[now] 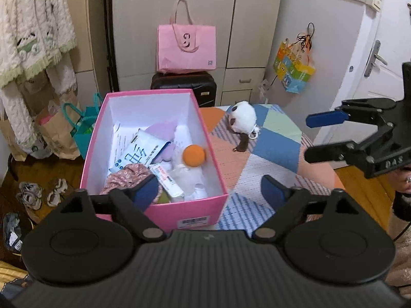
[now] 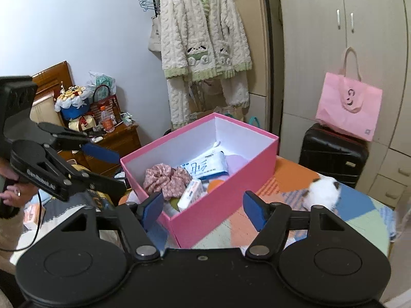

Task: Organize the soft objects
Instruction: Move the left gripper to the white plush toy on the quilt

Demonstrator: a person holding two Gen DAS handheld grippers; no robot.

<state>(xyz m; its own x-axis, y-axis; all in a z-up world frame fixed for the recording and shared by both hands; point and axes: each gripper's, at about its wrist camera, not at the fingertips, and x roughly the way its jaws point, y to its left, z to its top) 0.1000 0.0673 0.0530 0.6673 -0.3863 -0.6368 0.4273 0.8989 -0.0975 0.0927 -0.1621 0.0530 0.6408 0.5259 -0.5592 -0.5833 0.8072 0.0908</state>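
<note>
Pink cardboard box (image 1: 154,154), open-topped with a white inside, stands on a tabletop (image 1: 272,159) covered in a patchwork-print cloth. It serves as the collecting place: inside lie a floral fabric scrunchie (image 2: 167,178), a soft orange ball (image 1: 194,156), a white tissue packet with blue lettering (image 1: 140,151), a small carton and some pale lilac cloth. One soft thing is not yet in: a white plush toy with brown patches (image 1: 242,118) rests on the tabletop just beyond the box's far right corner, a little apart from it.

The left gripper (image 1: 209,192) hovers at the box's near edge, jaws spread wide, holding and touching nothing. The right gripper (image 2: 203,210) hangs at the box's near right side, jaws likewise apart and empty. The plush toy looks like the next item to collect.
</note>
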